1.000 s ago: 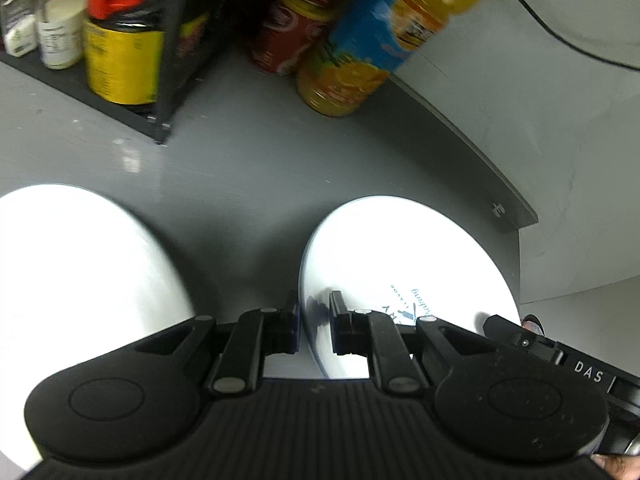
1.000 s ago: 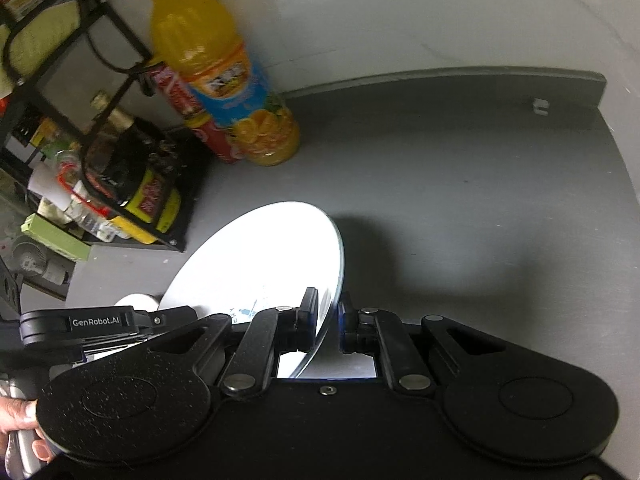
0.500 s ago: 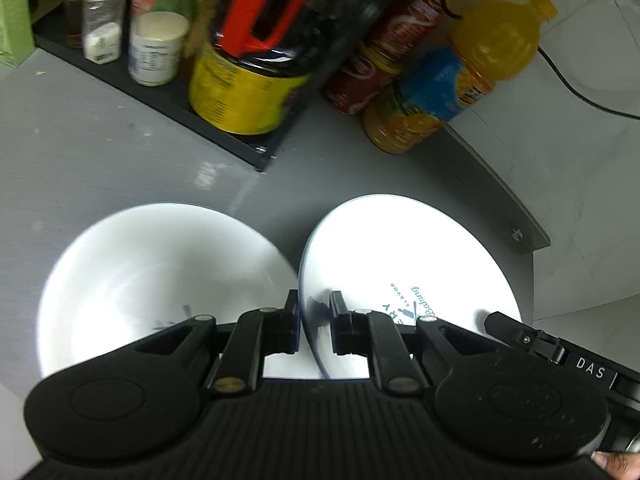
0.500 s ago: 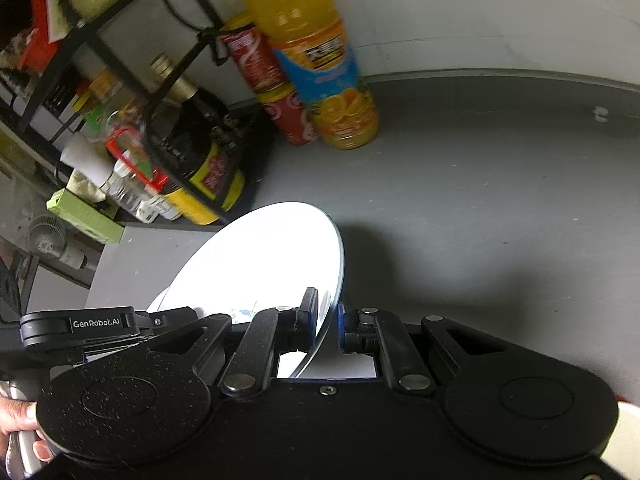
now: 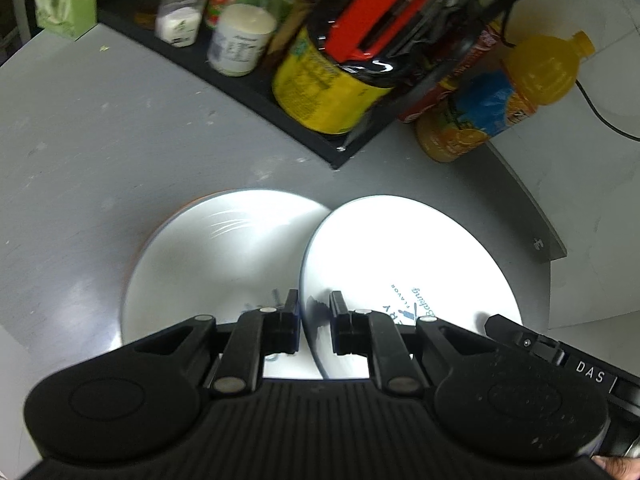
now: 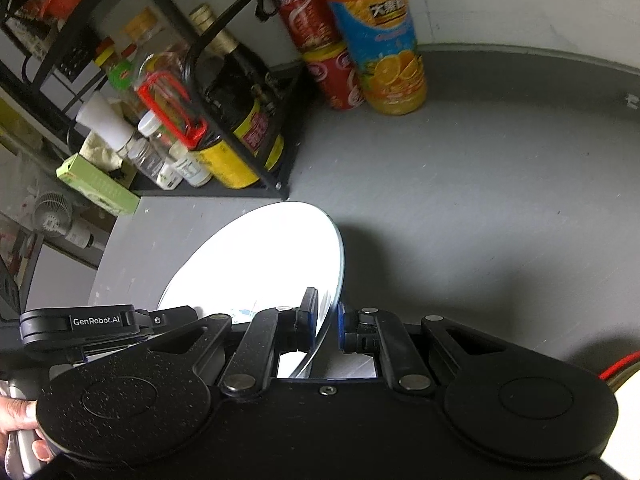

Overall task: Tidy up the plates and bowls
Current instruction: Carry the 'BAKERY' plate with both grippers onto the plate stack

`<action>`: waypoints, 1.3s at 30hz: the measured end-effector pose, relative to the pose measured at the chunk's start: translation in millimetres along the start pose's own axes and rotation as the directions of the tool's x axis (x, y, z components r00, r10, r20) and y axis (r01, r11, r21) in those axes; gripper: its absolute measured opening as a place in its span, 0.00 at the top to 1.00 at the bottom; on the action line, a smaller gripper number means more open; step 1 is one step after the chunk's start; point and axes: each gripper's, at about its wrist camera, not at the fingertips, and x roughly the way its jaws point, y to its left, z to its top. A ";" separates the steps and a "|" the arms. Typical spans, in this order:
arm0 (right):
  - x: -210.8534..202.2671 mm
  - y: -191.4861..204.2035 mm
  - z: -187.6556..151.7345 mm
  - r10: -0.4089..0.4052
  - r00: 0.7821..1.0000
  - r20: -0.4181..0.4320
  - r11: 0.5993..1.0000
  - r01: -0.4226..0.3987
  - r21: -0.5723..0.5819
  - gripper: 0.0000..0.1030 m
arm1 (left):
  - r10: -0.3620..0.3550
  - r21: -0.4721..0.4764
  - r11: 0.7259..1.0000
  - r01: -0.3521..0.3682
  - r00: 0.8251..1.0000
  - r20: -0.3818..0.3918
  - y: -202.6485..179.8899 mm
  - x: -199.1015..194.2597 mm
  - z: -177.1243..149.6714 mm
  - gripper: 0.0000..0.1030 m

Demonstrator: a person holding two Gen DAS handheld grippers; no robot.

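both claws, left (image 5: 314,322) & right (image 6: 327,326), clamped on plate (image 5: 408,264); second plate (image 5: 216,264) now at my 9 o'clock, stacking next imo.

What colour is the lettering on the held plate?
Blue on the white plate, clearest in the left wrist view.

A white plate (image 5: 408,264) with blue lettering is held tilted on edge, to the right, above the grey counter; a second white plate (image 5: 216,264) lies flat at its left, rims overlapping.
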 end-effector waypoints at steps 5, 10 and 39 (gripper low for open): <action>7.9 7.2 -8.1 -0.008 1.000 -0.020 1.000 0.008 0.004 0.90 | 0.005 -0.014 1.000 -0.005 1.000 -0.011 16.1 -0.2 -3.6 0.88; 15.6 13.7 -17.8 -0.021 0.999 -0.040 1.000 0.021 0.007 0.90 | 0.011 -0.020 1.000 -0.012 0.999 -0.034 29.3 3.2 -8.1 0.88; 49.4 38.1 -49.0 -0.140 0.987 -0.074 0.990 0.137 -0.044 0.89 | 0.078 0.019 0.997 -0.076 0.995 -0.065 56.5 9.6 -6.6 0.83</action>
